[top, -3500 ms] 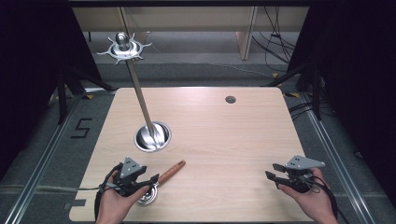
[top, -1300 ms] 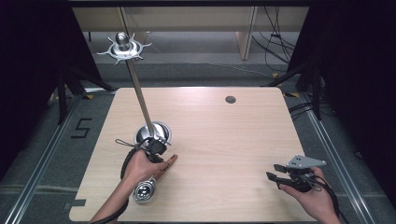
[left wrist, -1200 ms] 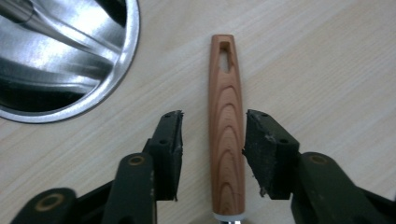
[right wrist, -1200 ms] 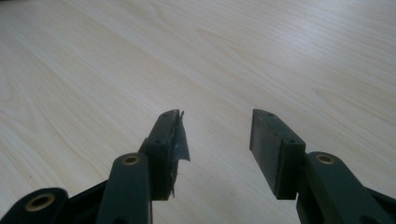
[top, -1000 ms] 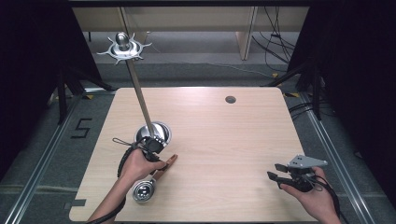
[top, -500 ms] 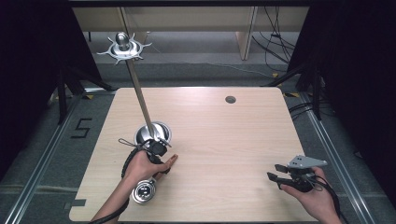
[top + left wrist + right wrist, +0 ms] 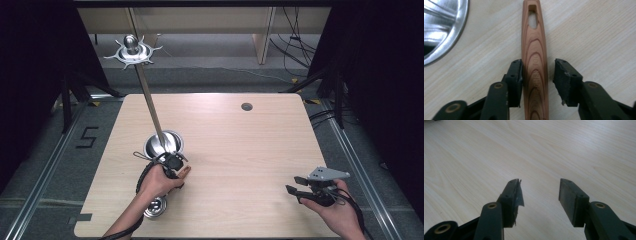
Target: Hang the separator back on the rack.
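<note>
Left gripper (image 7: 537, 82) has just been closing around the wooden handle (image 7: 534, 62), which lies flat on the table (image 7: 240, 150) beside the steel bowl (image 7: 441, 27) (one pad touches, the other not yet). I should squeeze centred, then lift level.

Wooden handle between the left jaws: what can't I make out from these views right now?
- Left gripper view: wooden handle runs off the bottom edge; its metal end is cut off. One pad touches it, a gap shows at the other.
- High view: the hand covers most of the handle; left gripper jaws too small to read.
- Left gripper view: steel base cropped by the frame corner.
</note>
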`<act>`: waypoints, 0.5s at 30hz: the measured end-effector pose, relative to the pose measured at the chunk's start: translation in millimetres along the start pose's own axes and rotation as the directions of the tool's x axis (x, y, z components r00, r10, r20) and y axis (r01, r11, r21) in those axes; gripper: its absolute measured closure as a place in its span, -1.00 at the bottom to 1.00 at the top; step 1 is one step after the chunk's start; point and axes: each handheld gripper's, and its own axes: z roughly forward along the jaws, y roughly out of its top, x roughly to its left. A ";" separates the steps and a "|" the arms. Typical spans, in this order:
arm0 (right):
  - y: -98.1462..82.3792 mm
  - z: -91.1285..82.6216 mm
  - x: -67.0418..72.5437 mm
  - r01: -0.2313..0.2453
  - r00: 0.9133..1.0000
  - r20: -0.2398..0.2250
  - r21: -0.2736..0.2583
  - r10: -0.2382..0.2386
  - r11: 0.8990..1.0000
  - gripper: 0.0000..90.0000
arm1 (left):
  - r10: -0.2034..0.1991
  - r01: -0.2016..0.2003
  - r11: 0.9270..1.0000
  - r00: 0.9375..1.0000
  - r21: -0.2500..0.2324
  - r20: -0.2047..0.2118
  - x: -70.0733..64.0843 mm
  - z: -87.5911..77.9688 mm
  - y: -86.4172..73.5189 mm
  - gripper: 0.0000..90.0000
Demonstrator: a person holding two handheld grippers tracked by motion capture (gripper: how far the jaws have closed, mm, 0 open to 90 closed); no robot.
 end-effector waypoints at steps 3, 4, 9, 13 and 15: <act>0.5 0.0 1.0 0.003 1.000 -0.001 0.007 -0.003 1.000 0.15 | -0.005 0.005 1.000 1.000 0.001 0.001 -1.0 -0.7 -0.6 0.48; 0.5 0.0 1.0 0.003 1.000 -0.001 0.007 -0.003 1.000 0.15 | -0.010 0.010 1.000 1.000 -0.004 0.001 -1.5 -0.6 -0.9 0.48; 0.6 -0.1 1.2 0.005 1.000 -0.002 0.009 -0.005 1.000 0.15 | 0.015 -0.015 0.996 1.000 -0.084 0.005 -1.5 -10.3 -4.0 0.49; 0.5 -0.1 0.7 0.006 1.000 -0.003 0.007 -0.006 1.000 0.14 | -0.020 0.020 0.982 1.000 -0.190 0.003 -3.9 -26.8 -10.5 0.49; 0.3 -0.5 1.0 0.005 1.000 0.000 0.000 -0.005 1.000 0.14 | -0.037 0.038 0.966 0.999 -0.255 0.011 -3.8 -32.5 -14.9 0.49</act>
